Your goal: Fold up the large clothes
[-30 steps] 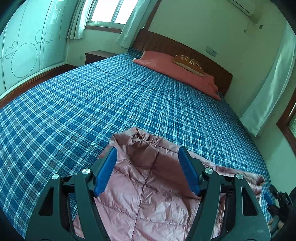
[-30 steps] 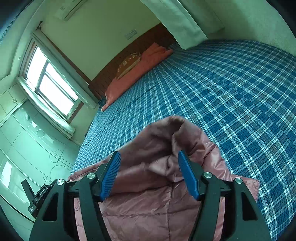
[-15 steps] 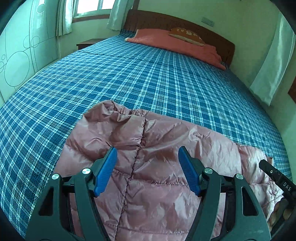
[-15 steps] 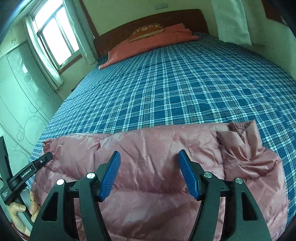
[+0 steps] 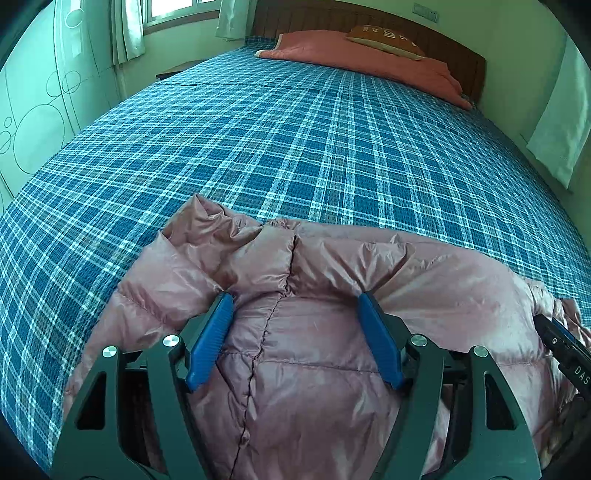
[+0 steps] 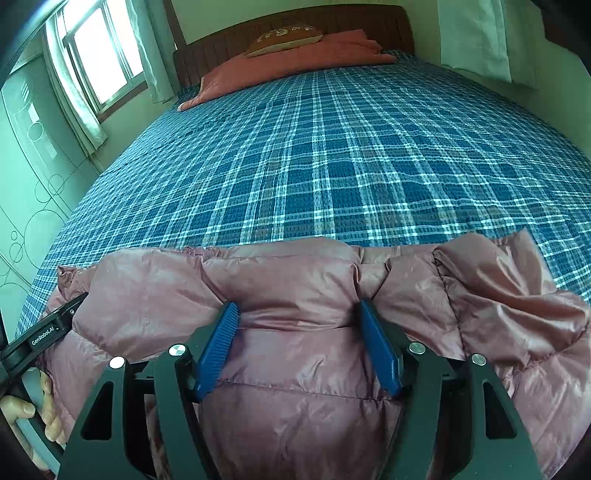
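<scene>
A pink quilted down jacket (image 5: 332,295) lies across the near end of a bed with a blue plaid cover (image 5: 295,129). My left gripper (image 5: 295,306) is open, its blue pads pressed into the jacket's left part beside a seam. The jacket also fills the bottom of the right wrist view (image 6: 288,280). My right gripper (image 6: 297,310) is open, its pads resting on the puffy fabric, with a crumpled sleeve (image 6: 509,280) to its right. Each gripper shows at the edge of the other's view.
The plaid cover (image 6: 332,147) stretches far ahead. A salmon quilt (image 5: 362,55) and a brown pillow (image 5: 384,35) lie by the wooden headboard. A wardrobe (image 5: 37,92) and window stand on the left, a curtain (image 5: 561,129) on the right.
Both grippers have come down and forward onto the jacket. The jacket, bunched and lifted a second ago, now lies spread across the bed's near end.
</scene>
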`<state>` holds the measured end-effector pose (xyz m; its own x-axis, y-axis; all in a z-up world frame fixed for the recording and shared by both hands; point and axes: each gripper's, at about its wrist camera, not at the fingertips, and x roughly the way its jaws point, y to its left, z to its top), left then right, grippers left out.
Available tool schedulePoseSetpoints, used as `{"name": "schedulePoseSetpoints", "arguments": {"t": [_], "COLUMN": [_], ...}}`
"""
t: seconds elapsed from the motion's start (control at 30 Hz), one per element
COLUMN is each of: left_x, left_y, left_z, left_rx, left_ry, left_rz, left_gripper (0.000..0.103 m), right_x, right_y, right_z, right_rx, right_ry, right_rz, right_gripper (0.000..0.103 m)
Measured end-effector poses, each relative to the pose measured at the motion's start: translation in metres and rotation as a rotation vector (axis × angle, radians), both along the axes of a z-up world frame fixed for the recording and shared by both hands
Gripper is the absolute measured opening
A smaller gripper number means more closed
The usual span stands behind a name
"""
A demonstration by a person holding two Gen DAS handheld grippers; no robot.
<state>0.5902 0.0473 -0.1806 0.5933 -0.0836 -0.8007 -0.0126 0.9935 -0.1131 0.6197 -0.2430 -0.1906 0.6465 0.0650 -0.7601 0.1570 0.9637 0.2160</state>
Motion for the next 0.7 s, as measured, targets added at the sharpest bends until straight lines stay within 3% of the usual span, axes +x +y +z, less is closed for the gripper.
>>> {"name": "schedulePoseSetpoints", "arguments": {"t": [0.07,0.17,0.33,0.53,0.7], "left_x": [-0.009,-0.022,-0.010,-0.002,-0.015], "left_y": [0.011,0.029,0.036,0.028,0.041], "left_z": [0.014,0.023,-0.001,-0.015,0.003], "left_rx": [-0.046,-0.050,-0.036,0.022,-0.035], "left_ry": [-0.005,-0.037,0.025,0.019,0.037], "left_rz": [-0.008,0.013,0.038,0.025,0.041], "left_gripper": [0.070,0.070,0.070,0.071,0.071], "right_x": [-0.013,-0.029,-0.025,-0.028,-0.049], "right_y": [-0.018,-0.047,-0.086,-0.085,-0.088], "right_z": [0.016,0.026,-0.011,-0.020,0.006], "right_rx": [-0.014,-0.051,0.005,-0.034,0.000], "right_ry": [-0.026,-0.035,0.108,0.086,0.052], "right_rz": [-0.022,-0.070,-0.119,-0.120,-0.152], "right_gripper": [0.065,0.066,0.066,0.070,0.069]}}
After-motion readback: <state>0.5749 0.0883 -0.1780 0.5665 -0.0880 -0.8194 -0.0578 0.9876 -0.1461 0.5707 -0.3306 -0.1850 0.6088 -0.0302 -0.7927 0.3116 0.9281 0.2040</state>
